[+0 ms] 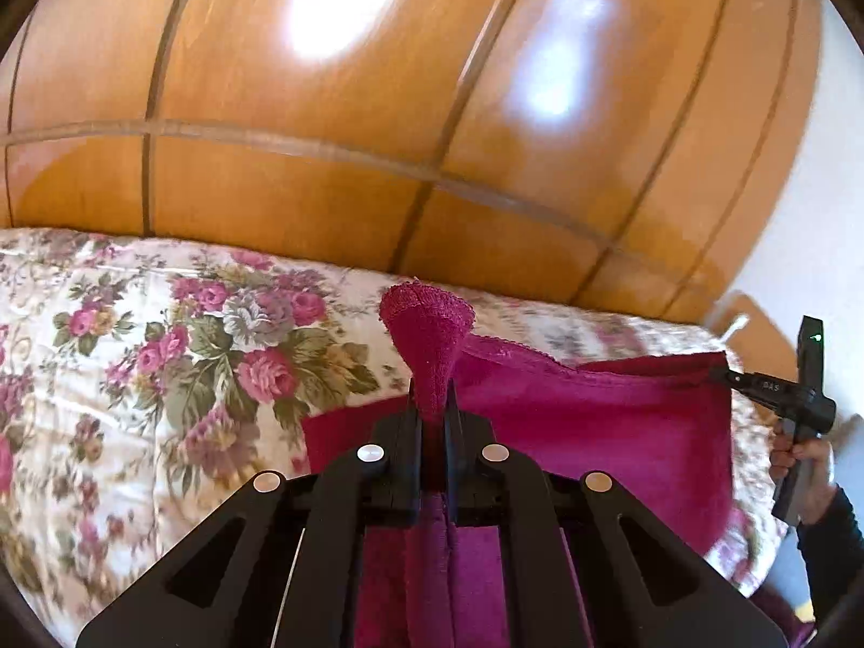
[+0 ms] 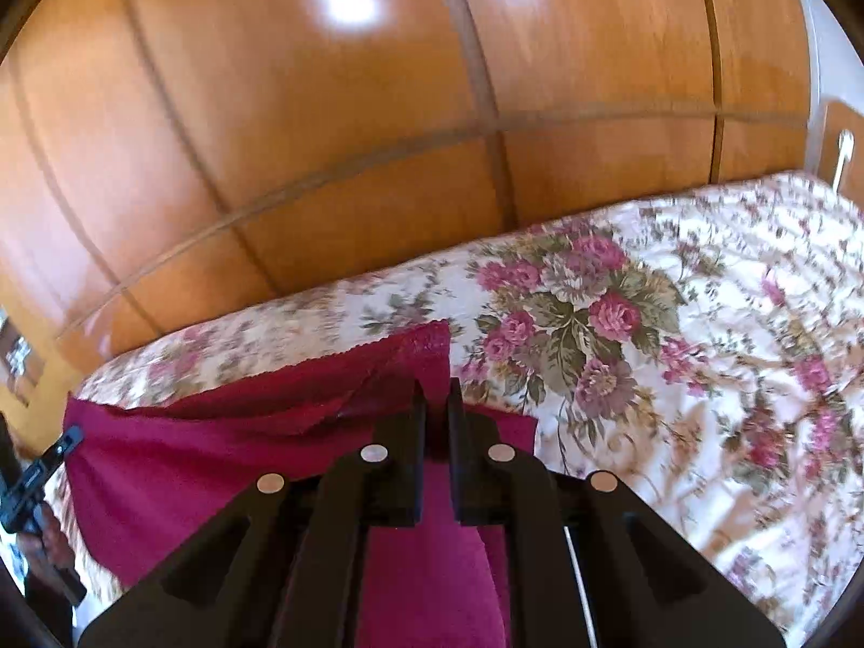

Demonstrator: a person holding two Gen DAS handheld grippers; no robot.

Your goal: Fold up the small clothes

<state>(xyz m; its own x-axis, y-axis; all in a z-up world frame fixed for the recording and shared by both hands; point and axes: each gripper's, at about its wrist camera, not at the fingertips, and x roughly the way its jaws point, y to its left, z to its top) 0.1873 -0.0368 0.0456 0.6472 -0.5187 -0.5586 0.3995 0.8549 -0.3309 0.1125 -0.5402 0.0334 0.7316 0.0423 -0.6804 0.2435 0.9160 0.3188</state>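
Observation:
A magenta cloth (image 1: pixel 594 421) hangs stretched between my two grippers above the floral bedspread (image 1: pixel 162 356). My left gripper (image 1: pixel 432 405) is shut on one top corner, which bunches up and sticks out past the fingertips. In the right wrist view my right gripper (image 2: pixel 433 394) is shut on the other top corner of the magenta cloth (image 2: pixel 216 459), whose edge runs off to the left. The right gripper (image 1: pixel 721 372) also shows at the right of the left wrist view, pinching the cloth's far corner, with a hand (image 1: pixel 804 464) on its handle. The left gripper (image 2: pixel 73 437) shows at the left edge of the right wrist view.
A glossy wooden wardrobe (image 1: pixel 432 108) with several panels rises right behind the bed. The floral bedspread (image 2: pixel 675 351) spreads wide to the right. A wooden door with a white handle (image 2: pixel 842 154) stands at the far right.

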